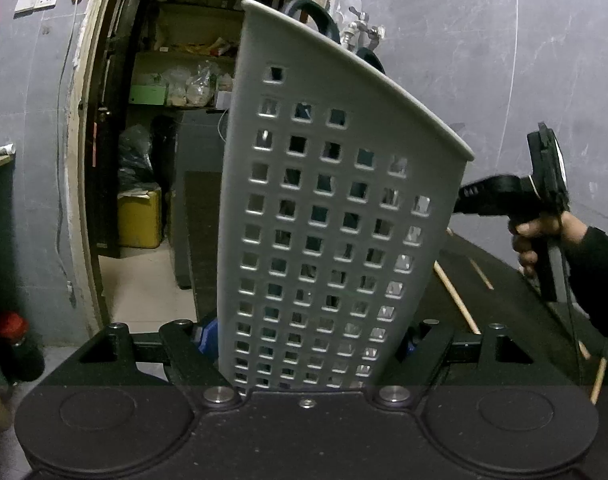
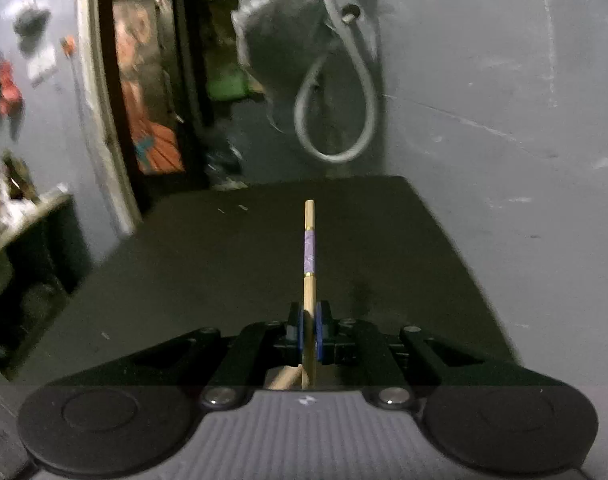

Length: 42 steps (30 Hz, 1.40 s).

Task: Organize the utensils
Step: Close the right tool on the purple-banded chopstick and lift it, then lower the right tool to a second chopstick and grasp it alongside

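Observation:
My left gripper (image 1: pixel 306 344) is shut on a white perforated utensil basket (image 1: pixel 324 208) and holds it upright, tilted slightly, above the dark table (image 1: pixel 512 300). My right gripper (image 2: pixel 309 332) is shut on a wooden chopstick (image 2: pixel 309 248) with a purple patterned band, which points forward over the dark table (image 2: pixel 224 264). The right gripper also shows at the right of the left wrist view (image 1: pixel 544 196), held in a hand beside the basket. Loose chopsticks (image 1: pixel 456 296) lie on the table behind the basket.
A grey wall (image 1: pixel 524 60) stands behind the table, with a tap (image 1: pixel 360 28) and a looped hose (image 2: pixel 340 92). An open doorway (image 1: pixel 164 140) to a cluttered storeroom is at the left.

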Each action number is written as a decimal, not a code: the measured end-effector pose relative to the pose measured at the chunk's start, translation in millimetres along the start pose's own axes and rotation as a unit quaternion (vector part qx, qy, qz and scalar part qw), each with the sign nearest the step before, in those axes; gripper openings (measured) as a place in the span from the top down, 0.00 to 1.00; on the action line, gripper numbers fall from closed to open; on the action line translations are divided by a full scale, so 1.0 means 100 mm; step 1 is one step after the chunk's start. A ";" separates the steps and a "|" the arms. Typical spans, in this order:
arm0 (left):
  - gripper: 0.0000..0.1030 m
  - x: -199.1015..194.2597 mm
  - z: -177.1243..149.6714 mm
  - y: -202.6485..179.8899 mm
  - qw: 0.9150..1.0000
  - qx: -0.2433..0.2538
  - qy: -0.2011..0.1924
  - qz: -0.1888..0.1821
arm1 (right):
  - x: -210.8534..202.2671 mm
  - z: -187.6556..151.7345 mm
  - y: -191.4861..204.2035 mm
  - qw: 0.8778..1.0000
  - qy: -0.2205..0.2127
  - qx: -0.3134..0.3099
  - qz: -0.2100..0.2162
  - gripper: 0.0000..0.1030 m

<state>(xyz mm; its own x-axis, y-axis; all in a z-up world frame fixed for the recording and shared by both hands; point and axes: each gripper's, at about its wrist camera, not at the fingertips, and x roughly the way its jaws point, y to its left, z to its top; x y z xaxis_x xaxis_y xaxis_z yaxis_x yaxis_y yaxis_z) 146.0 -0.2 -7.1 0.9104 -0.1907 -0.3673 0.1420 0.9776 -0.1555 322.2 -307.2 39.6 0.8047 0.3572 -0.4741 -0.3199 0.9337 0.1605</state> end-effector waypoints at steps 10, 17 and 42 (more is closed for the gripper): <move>0.24 0.03 0.04 -0.05 1.000 0.006 0.015 0.010 | 0.39 0.13 -0.08 0.997 -0.037 0.024 0.063 0.93; 0.24 0.05 0.07 -0.06 1.000 0.004 0.015 0.011 | 0.11 0.14 0.01 0.998 -0.035 -0.019 0.058 0.93; 0.24 0.05 0.02 0.07 1.000 -0.009 0.010 -0.004 | -1.05 -0.45 -0.12 0.989 0.058 0.060 -0.122 0.93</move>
<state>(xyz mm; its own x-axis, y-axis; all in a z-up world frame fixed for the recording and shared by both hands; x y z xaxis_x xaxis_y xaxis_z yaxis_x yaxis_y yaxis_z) 152.1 5.6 -8.1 0.9013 -0.2010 -0.3838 0.1424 0.9741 -0.1755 218.9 -357.4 48.8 0.7857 0.1220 -0.6064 -0.0559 0.9903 0.1269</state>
